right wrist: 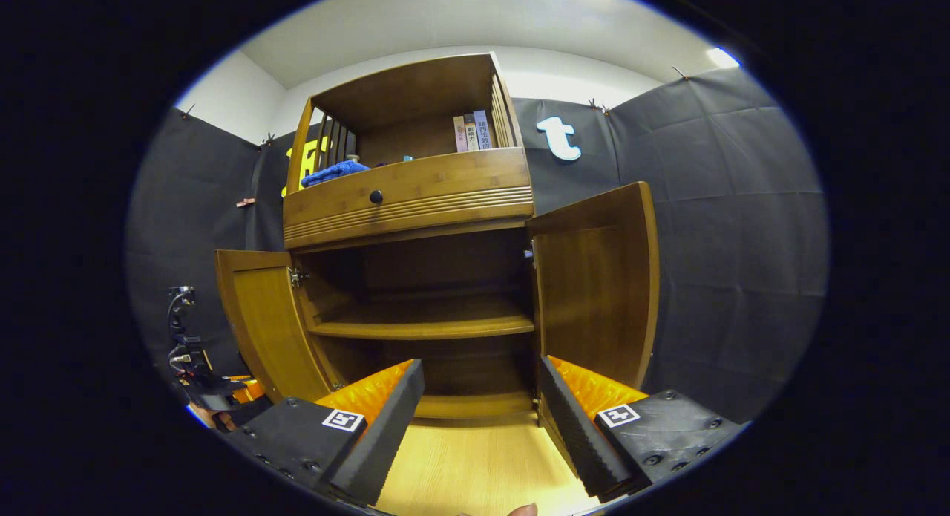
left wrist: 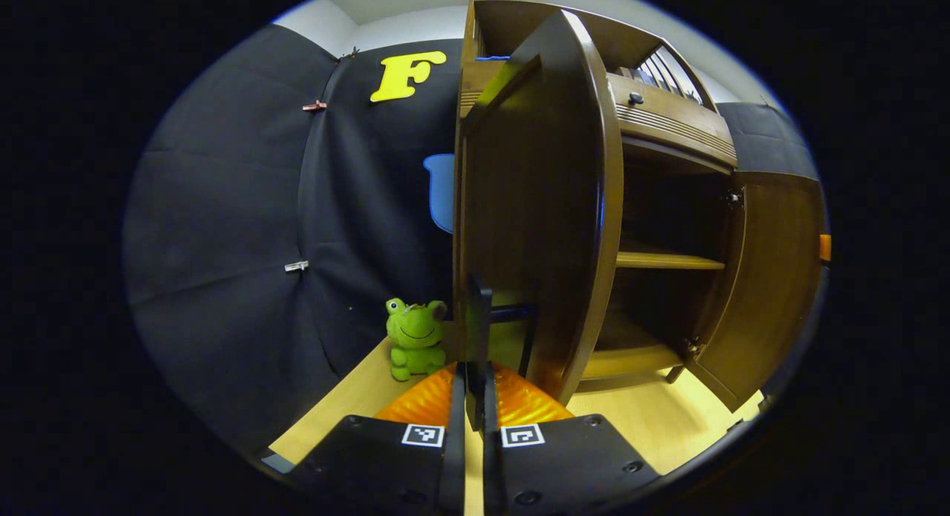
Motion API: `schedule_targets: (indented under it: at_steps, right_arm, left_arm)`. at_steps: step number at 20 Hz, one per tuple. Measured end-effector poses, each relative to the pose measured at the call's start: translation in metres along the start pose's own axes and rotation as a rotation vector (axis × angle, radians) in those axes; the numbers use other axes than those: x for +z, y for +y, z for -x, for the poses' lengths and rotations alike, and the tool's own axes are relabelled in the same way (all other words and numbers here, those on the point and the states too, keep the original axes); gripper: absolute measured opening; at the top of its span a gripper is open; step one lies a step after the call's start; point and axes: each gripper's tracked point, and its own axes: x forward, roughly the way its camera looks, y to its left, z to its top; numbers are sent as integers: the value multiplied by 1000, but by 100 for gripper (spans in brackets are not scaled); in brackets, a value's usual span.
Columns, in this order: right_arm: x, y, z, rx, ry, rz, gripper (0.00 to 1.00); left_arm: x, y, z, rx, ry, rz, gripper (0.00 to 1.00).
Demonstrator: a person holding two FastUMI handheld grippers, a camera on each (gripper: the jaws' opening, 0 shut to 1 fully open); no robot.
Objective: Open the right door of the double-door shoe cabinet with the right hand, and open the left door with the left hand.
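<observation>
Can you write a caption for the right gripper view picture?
Open right gripper faces the shoe cabinet, left door and right door swung open.

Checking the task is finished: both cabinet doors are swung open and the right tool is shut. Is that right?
Not quite. Both doors, the left door and the right door, are swung open, but the right tool is open: the right gripper view shows its fingers spread wide with nothing between them.

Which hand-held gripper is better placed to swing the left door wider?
Left. The left hand-held gripper looks closed on the left door handle, while the right hand-held gripper hangs open, clear of the open right door.
</observation>
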Motion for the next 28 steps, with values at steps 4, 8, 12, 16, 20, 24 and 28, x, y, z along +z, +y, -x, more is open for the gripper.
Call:
schedule_targets:
  at_steps: [4, 8, 12, 16, 20, 24, 28]
  right_arm:
    - [0, 14, 0, 8, 0, -6, 98]
    - [1, 26, 3, 6, -12, -3, 98]
    - [-3, 36, 4, -9, -10, 2, 98]
    - [-5, 42, 10, -28, -8, 15, 98]
    - [-10, 49, 14, -38, -3, 34, 98]
    - [-13, 53, 14, -42, -2, 39, 98]
    - [-15, 56, 12, -23, 8, 39, 98]
  left_arm:
    - [-4, 35, 3, 37, -1, -1, 10]
    - [-5, 60, 6, 1, 13, 48, 9]
    - [-4, 77, 14, -18, 5, 58, 14]
    - [-9, 79, 23, -25, -5, 39, 14]
    - [-10, 95, 31, 8, -9, 46, 14]
    - [-5, 111, 50, 40, -23, 83, 17]
    - [15, 109, 74, 61, -89, 130, 59]
